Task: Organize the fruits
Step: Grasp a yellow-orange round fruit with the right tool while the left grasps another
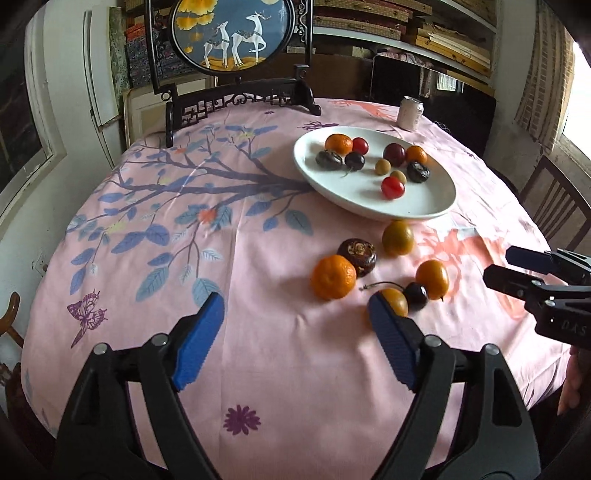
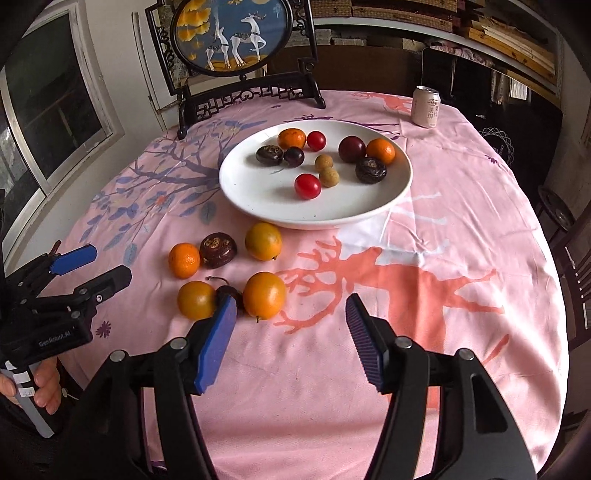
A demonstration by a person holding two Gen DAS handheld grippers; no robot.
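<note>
A white plate [image 1: 424, 206] [image 2: 251, 195] holds several fruits: oranges, red tomatoes, dark plums, brown longans. In front of it on the pink cloth lie a mandarin [image 1: 332, 277] [image 2: 184, 259], a dark brown fruit [image 1: 359, 256] [image 2: 218, 249], a yellow-green fruit [image 1: 398, 238] [image 2: 263, 241], an orange fruit [image 1: 432, 278] [image 2: 264, 294], a cherry [image 1: 416, 295] [image 2: 228, 293] and another orange fruit [image 1: 395, 301] [image 2: 195, 300]. My left gripper [image 1: 295, 314] [image 2: 92, 264] is open and empty, near the loose fruits. My right gripper [image 2: 291, 308] [image 1: 498, 266] is open and empty, just right of them.
A pink drink can [image 1: 410, 113] [image 2: 426, 107] stands at the far right of the table. A round deer screen on a dark wooden stand [image 1: 236, 33] [image 2: 229, 37] stands at the far edge. Chairs [image 1: 554, 206] stand at the right.
</note>
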